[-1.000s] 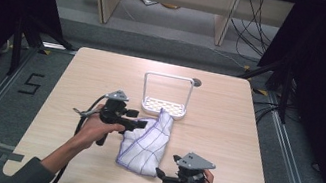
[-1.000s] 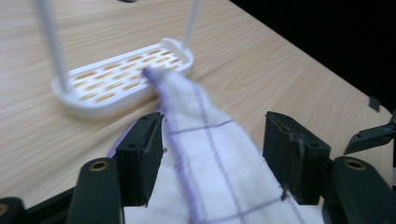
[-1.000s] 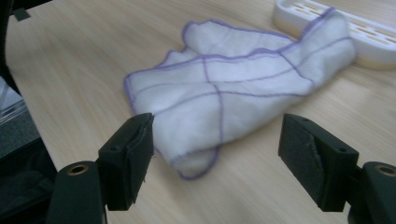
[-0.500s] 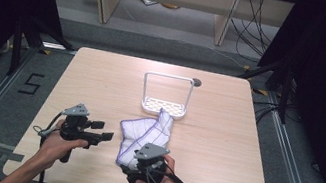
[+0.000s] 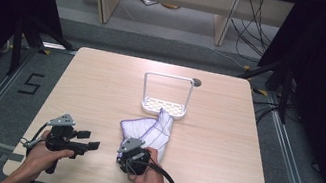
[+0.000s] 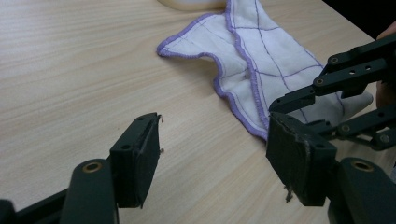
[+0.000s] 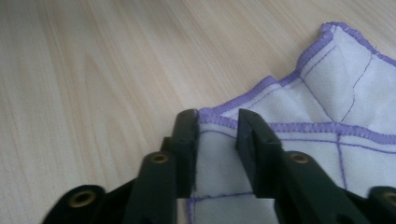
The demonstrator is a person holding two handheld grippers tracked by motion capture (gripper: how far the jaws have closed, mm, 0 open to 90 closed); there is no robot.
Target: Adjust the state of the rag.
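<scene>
High view first: a white cloth (image 5: 151,132) with purple stitched lines and a purple hem lies crumpled near the middle of the wooden table (image 5: 222,147), its far tip just in front of a small white wire rack (image 5: 167,95). Compared with a second ago, both hands have pulled toward the near edge, and the right gripper (image 5: 132,156) has crossed from open table right of the cloth to the cloth's near end, while the left gripper (image 5: 86,141), which was touching the cloth's left side, now sits on bare wood to the left, apart from the fabric. In the right gripper view, the jaws have just been closing and now stand narrow around a hemmed corner of the cloth (image 7: 299,121); a fold rises between the pads (image 7: 184,140), though a sliver of gap still shows, so I judge the pinch not quite made (close, but not yet firm). In the left gripper view, the jaws stand spread with only table between them, the cloth's wavy hem (image 6: 233,84) ahead and to the side, and the right gripper (image 6: 322,100) visible beyond. This likely means the right side is securing one corner, and the left must next find another edge before the cloth can be lifted or spread.
</scene>
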